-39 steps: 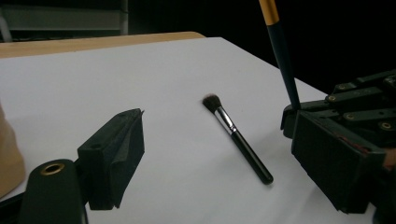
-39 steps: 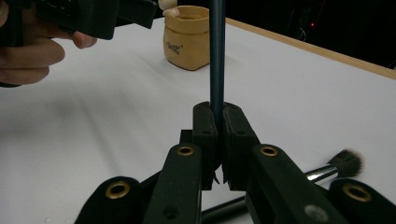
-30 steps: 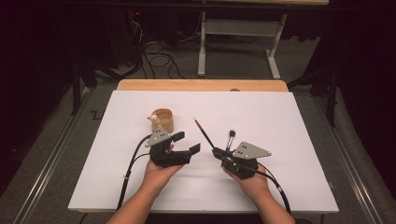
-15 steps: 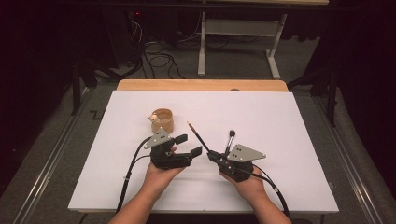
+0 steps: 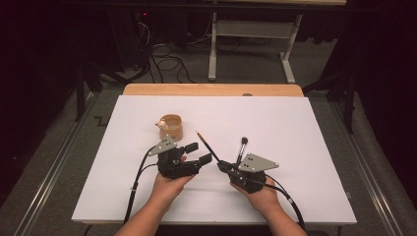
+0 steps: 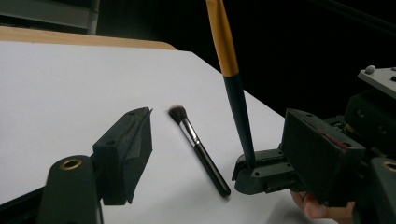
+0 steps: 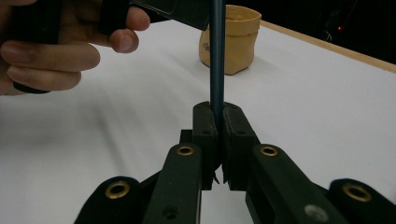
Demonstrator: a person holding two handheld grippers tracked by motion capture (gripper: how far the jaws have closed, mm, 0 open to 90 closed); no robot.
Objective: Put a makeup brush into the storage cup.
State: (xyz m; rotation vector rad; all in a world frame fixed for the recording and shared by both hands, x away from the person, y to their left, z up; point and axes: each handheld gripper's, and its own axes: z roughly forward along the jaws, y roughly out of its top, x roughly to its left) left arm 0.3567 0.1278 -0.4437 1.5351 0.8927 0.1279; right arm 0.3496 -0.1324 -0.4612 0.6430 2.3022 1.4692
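Note:
My right gripper [image 5: 222, 166] [image 7: 217, 126] is shut on the dark lower end of a thin brush [image 5: 206, 144] [image 7: 217, 70] whose upper handle is gold [image 6: 222, 42]. The brush slants up and to the left, just past my left gripper's tips. The left gripper [image 5: 198, 152] [image 6: 224, 158] is open. Its jaws have just been closing, and the pads touch nothing. In the left gripper view the held brush and the right gripper's jaws stand in the gap between them. A black makeup brush [image 5: 242, 147] [image 6: 198, 149] lies on the white table [image 5: 295, 128].
A small tan pouch-like cup [image 5: 171, 127] [image 7: 231, 39] stands on the table behind the left gripper. A wooden strip [image 5: 211, 89] runs along the table's far edge. Cables and a metal stand [image 5: 251, 44] sit on the floor beyond. Cables trail from both grippers toward the near edge.
The thin brush in the right gripper has tilted a little left and lower, closer to the left gripper. The left jaws stand slightly narrower. Both hands keep their places.

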